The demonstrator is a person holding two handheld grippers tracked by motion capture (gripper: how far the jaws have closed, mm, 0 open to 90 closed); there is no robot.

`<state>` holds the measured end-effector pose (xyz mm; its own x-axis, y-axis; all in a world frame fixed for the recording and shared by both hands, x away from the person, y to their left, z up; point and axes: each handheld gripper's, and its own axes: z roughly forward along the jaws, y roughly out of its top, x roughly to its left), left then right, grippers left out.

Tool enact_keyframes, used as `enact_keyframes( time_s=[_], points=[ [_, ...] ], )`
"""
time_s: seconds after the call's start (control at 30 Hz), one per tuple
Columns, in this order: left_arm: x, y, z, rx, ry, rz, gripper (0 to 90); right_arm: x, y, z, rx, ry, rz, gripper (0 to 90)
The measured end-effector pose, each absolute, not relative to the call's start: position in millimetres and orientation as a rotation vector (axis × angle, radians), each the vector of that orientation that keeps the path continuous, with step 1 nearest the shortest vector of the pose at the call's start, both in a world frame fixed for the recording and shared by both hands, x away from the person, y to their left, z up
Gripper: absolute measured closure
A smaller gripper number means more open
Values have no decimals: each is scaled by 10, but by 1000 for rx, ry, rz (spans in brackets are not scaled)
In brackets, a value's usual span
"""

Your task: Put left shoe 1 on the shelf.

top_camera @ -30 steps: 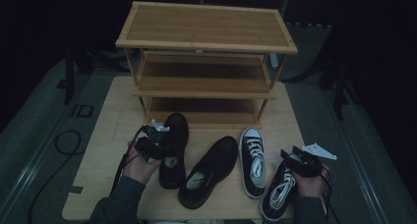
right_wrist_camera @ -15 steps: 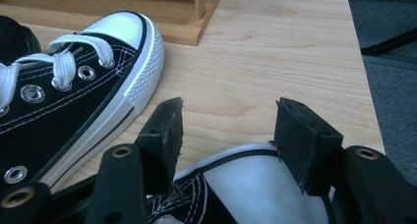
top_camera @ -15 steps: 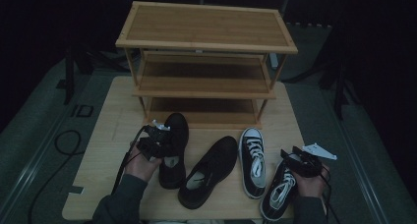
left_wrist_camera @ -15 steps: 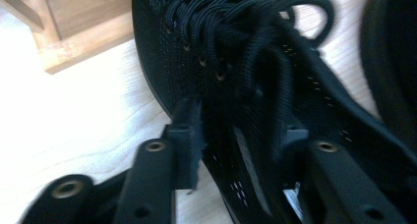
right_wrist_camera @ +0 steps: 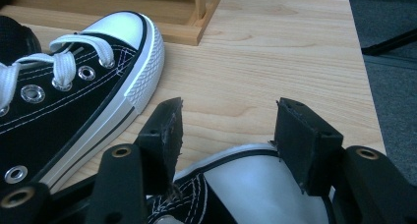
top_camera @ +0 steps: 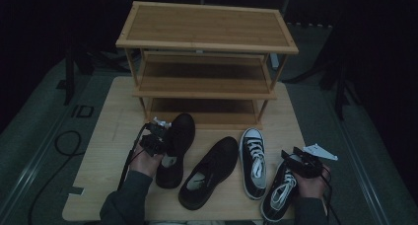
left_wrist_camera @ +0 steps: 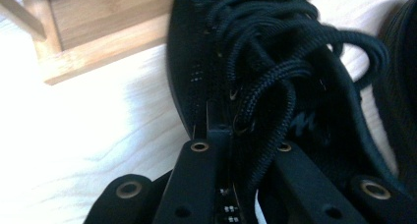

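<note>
left gripper jaws just closed on black shoe collar; right gripper unchanged, jaws apart

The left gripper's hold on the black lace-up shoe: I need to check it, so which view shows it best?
The left gripper view: the left gripper has its jaws shut on the side wall of the black lace-up shoe, close up. The high view shows that gripper against the shoe from afar, the pinch hidden.

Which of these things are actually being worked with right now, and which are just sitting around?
In use:
- left tongs, clamped on the left black shoe
- right tongs, open over the sneaker toe

Sitting around:
- second black shoe
- other sneaker
- bamboo rack
</note>
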<state>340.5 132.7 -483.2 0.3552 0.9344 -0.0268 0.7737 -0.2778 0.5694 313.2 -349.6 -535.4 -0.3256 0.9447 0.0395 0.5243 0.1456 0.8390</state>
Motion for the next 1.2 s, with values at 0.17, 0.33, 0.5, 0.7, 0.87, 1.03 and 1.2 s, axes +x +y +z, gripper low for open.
enact_keyframes(
  time_s=[0.17, 0.33, 0.5, 0.7, 0.87, 1.03, 1.2],
  points=[
    [3466, 1300, -4823, 2088, 1478, 411, 881, 3136, -3498, -5354, 1401, 1921, 1081, 436],
    [3553, 1261, -4822, 2061, 1480, 420, 881, 3133, -3502, -5356, 1400, 1919, 1087, 436],
    [3708, 1210, -4795, 2032, 1489, 426, 880, 3132, -3502, -5356, 1400, 1919, 1088, 435],
    [3911, 1185, -4768, 1975, 1515, 449, 880, 3134, -3502, -5356, 1401, 1920, 1088, 435],
    [4033, 1181, -4788, 1935, 1561, 500, 879, 3135, -3504, -5356, 1401, 1921, 1088, 434],
    [4103, 1195, -4811, 1914, 1590, 547, 879, 3134, -3504, -5356, 1400, 1922, 1089, 433],
    [4155, 1212, -4824, 1910, 1589, 565, 878, 3133, -3502, -5356, 1397, 1921, 1086, 434]
  ],
)
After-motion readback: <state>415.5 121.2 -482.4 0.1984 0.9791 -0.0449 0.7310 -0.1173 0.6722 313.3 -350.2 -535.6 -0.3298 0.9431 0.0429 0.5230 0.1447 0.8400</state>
